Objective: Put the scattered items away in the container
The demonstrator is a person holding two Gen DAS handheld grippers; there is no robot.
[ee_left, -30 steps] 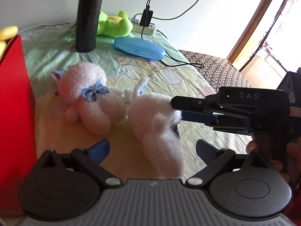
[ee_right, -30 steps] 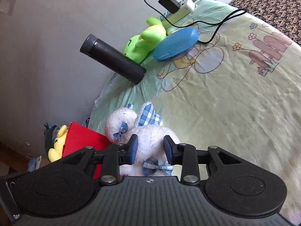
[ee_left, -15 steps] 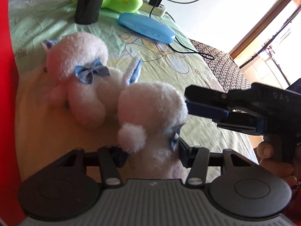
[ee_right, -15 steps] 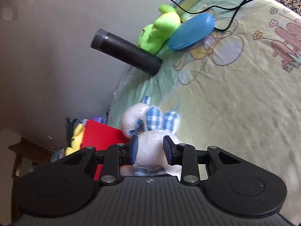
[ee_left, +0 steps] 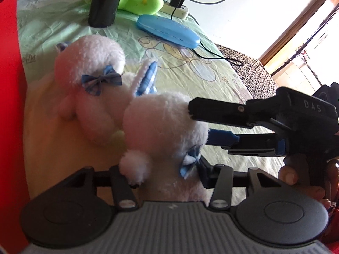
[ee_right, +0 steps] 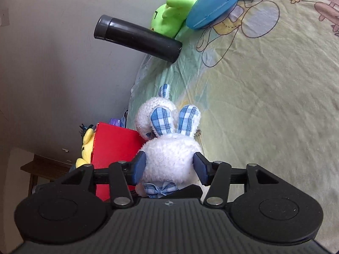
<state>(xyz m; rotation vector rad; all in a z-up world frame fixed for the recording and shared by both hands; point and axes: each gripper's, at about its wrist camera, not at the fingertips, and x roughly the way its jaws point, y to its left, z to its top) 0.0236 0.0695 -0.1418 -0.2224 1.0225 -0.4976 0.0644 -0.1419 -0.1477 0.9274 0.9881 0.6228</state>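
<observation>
The red container stands at the far left of the bed, its wall just beside the two white plush rabbits, and a yellow toy already sits in or behind it. Next comes the farther rabbit, lying on the sheet and free of both tools. The nearer rabbit is the one in hand: the left gripper has its jaws pressed into the lower body from either side, gripping it, while the right gripper brackets the head with its pads against the fur, though whether it truly squeezes or only touches I cannot tell. Probably the good way is to let one tool carry: keep the left's hold firm, ease the right off so the toy isn't stretched between them, then lift clear of the other rabbit before swinging left over the container's rim. Farther right, the black flask, green plush and blue case wait.
</observation>
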